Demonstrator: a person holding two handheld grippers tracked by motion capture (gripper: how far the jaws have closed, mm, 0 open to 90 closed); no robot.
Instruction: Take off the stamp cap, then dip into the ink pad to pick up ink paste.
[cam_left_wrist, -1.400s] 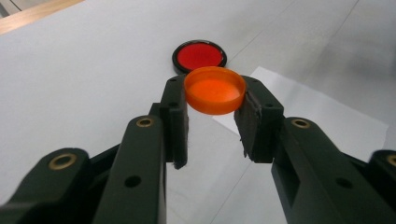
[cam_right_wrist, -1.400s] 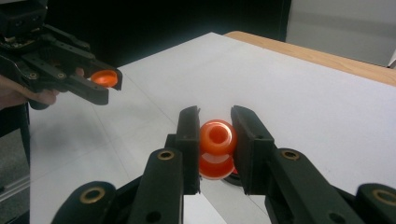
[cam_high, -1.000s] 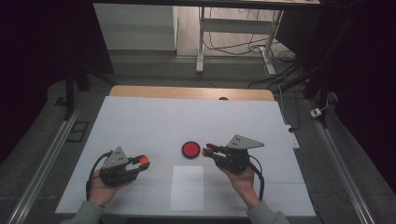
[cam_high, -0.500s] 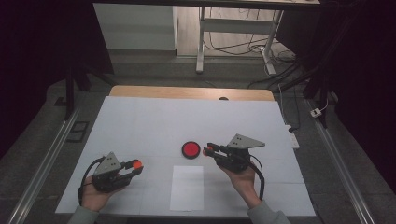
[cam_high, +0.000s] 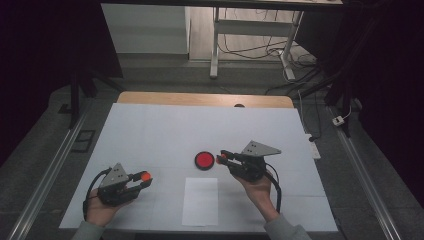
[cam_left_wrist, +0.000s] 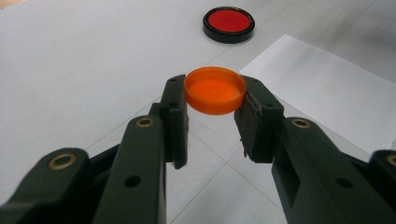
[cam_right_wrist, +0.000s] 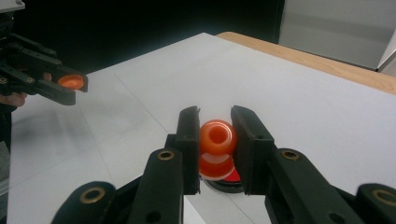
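Holding an orange cap, the left gripper has drawn back leftward.

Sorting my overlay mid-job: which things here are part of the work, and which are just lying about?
In the job:
- orange cap, held in the left gripper
- orange bottle, held in the right gripper
- red disc, just below the bottle

Lying about:
- white sheet
- table

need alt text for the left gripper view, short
The left gripper holds a shallow orange cap level between its two black jaws, just above a white table. Beyond it lie a black-rimmed red disc and, to the right, a white sheet of paper.
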